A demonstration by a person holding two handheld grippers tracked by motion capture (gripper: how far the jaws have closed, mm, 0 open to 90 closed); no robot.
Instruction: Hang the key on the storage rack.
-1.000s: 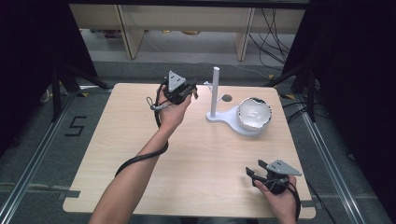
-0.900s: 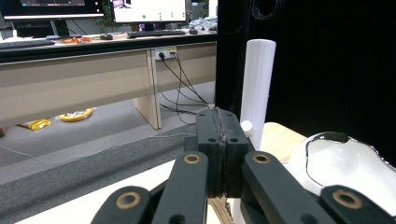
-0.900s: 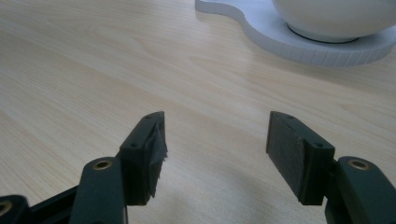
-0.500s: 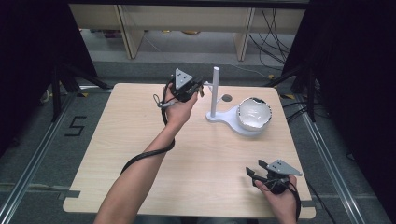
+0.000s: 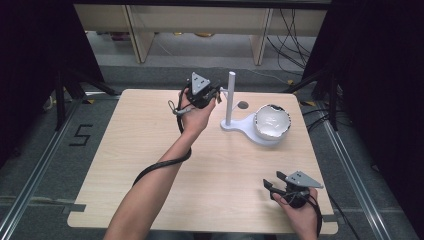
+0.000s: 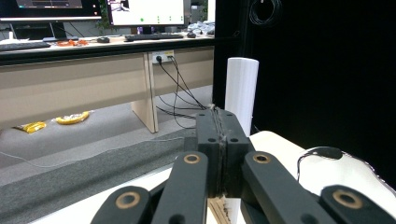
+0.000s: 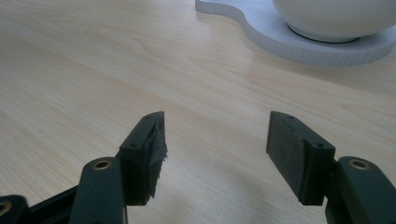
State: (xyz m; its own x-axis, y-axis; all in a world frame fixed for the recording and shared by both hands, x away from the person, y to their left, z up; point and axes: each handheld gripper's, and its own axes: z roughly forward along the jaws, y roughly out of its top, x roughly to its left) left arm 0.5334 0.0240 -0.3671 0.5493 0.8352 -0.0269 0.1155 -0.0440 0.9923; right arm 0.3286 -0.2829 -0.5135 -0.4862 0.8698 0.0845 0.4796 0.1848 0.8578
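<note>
Post (image 5: 231, 97) on white stand: I hold left gripper (image 5: 216, 95) beside it, jaws pressed together, lining up; right gripper (image 5: 268, 184) well back, jaws spread.

The left hand-held gripper (image 5: 216, 94), jaws pressed together, reaches toward twelve o'clock, while the right hand-held gripper (image 5: 270, 183) rests at five o'clock, jaws apart.
</note>
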